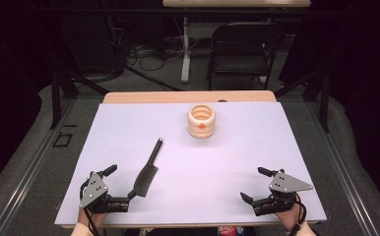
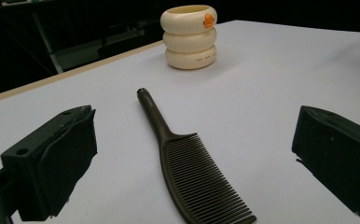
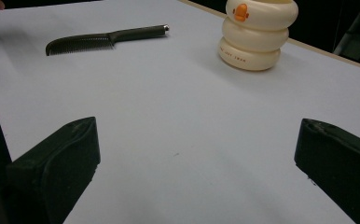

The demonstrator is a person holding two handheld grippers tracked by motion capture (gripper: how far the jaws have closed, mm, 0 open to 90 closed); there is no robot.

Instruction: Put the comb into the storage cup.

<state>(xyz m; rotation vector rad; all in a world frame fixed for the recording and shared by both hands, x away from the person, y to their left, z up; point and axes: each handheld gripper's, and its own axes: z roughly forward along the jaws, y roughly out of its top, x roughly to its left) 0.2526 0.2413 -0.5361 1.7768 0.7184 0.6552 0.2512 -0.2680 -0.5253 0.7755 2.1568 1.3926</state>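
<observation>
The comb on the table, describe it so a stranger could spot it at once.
On the white table, look near the left gripper. The dark comb lies flat, its handle pointing toward the cream ringed cup. It is the only dark, flat thing.

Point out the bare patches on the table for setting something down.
Bare: between comb and right gripper; right of the cup; far-left corner of the table. Crowded: the near-left, where the left gripper meets the comb.

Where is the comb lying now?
In the high view the dark comb lies on the table's left side, between the left gripper and the cream holder.
</observation>
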